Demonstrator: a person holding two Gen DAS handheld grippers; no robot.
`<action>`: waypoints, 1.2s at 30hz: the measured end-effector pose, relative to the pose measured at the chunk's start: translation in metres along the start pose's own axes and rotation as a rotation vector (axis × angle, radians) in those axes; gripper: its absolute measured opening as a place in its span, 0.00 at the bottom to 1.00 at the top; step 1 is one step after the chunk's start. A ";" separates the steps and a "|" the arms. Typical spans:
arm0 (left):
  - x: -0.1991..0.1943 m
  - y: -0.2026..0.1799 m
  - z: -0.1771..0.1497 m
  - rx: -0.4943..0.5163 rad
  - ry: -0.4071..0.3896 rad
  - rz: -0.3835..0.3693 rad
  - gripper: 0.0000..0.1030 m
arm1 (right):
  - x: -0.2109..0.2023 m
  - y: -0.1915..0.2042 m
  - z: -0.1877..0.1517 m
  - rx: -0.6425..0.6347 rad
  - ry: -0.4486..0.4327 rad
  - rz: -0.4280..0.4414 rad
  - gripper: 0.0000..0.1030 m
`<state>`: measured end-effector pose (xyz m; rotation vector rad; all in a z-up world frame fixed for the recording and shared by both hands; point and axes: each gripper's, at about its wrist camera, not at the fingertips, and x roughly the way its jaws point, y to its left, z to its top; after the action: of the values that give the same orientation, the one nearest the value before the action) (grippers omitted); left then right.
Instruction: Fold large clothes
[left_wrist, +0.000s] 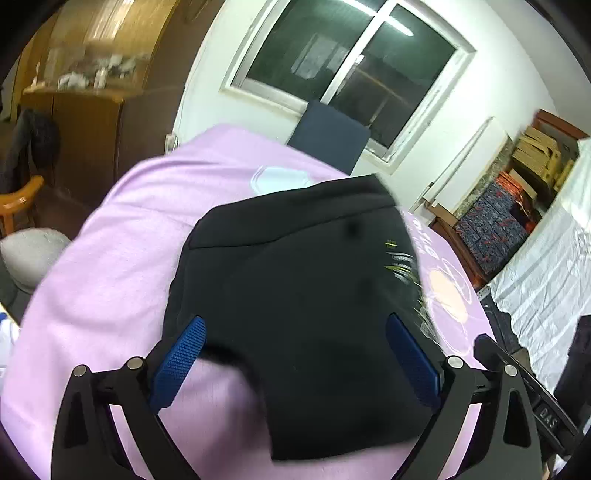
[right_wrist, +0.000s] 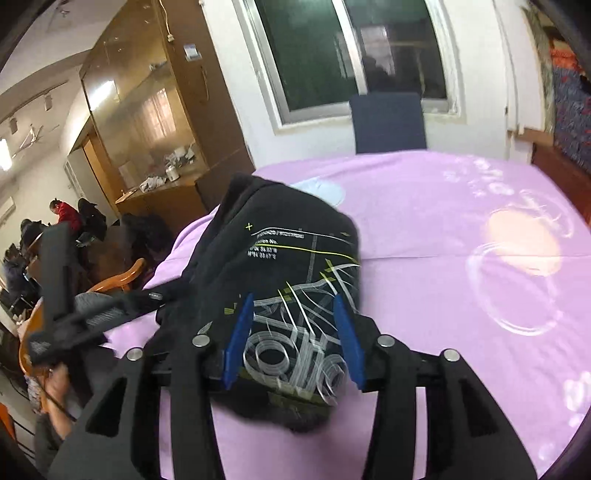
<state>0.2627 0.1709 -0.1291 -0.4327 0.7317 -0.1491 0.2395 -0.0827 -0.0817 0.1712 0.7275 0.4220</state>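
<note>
A black garment (left_wrist: 306, 295) lies folded into a compact block on the lilac tablecloth (left_wrist: 110, 280). In the right wrist view its top shows a white and yellow line print (right_wrist: 295, 280). My left gripper (left_wrist: 295, 343) stands wide open, its blue pads (left_wrist: 181, 358) either side of the garment's near part and clear of it. My right gripper (right_wrist: 295, 332) is partly open over the printed near end, and its blue pads (right_wrist: 240, 336) do not pinch the cloth. The left tool (right_wrist: 55, 295) and the hand (right_wrist: 55, 384) holding it show at the left of the right wrist view.
A dark blue chair back (right_wrist: 388, 122) stands at the table's far edge under a window (left_wrist: 351, 70). A wooden cabinet (right_wrist: 155, 110) and an orange wooden chair (right_wrist: 122, 277) are on the left. Stacked boxes (left_wrist: 498, 221) and a white sheet (left_wrist: 546, 258) are on the right. People sit far left (right_wrist: 62, 218).
</note>
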 end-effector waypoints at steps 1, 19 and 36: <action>-0.003 -0.007 -0.002 0.023 0.006 0.014 0.95 | -0.005 -0.002 -0.003 0.012 -0.003 0.017 0.44; 0.041 0.037 0.005 -0.201 0.249 -0.159 0.97 | -0.004 -0.061 -0.002 0.244 0.065 0.229 0.90; 0.103 0.020 -0.007 -0.183 0.343 -0.374 0.95 | 0.113 -0.066 -0.014 0.439 0.298 0.434 0.96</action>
<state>0.3338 0.1575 -0.2053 -0.7281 1.0005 -0.5202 0.3261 -0.0930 -0.1802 0.6990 1.0764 0.7062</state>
